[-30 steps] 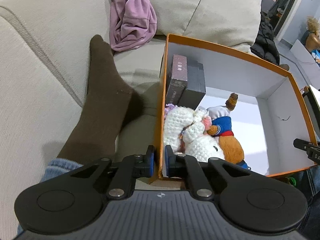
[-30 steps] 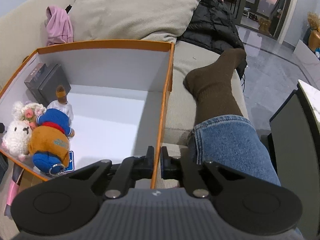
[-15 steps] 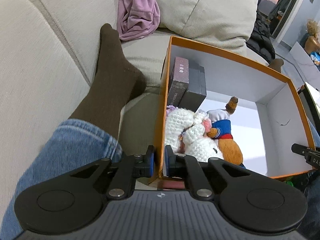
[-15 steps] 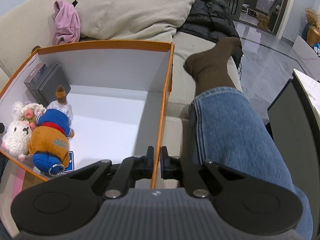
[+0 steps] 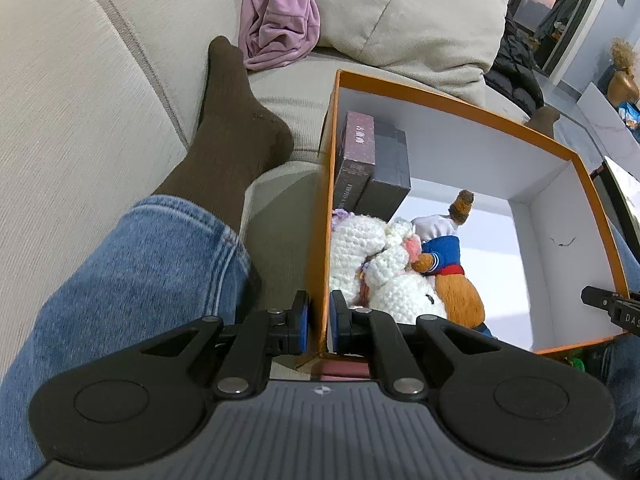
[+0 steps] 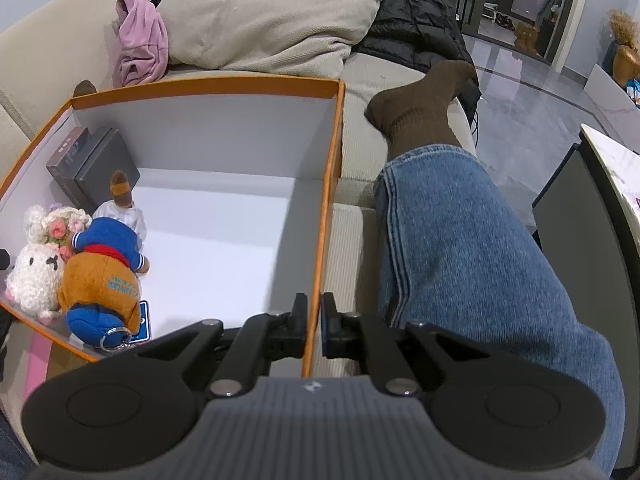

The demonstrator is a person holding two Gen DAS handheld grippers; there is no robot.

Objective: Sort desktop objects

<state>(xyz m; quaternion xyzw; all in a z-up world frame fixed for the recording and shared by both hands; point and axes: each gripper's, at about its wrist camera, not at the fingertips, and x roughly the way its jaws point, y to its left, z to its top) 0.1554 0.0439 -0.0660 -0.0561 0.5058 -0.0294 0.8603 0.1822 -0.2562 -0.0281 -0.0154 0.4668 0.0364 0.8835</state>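
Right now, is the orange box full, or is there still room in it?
Partly filled. The orange box holds plush toys and two dark small boxes along its left side; the rest of its white floor is bare.

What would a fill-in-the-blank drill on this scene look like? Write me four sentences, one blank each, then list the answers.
1. The left gripper and the right gripper each clamp a ____ of the orange box.
2. The brown plush bear wears a ____ jacket.
3. The two dark boxes stand in a ____ of the orange box.
4. The lilac garment lies ____ the orange box, on the sofa.

Missing words: wall; blue; corner; outside
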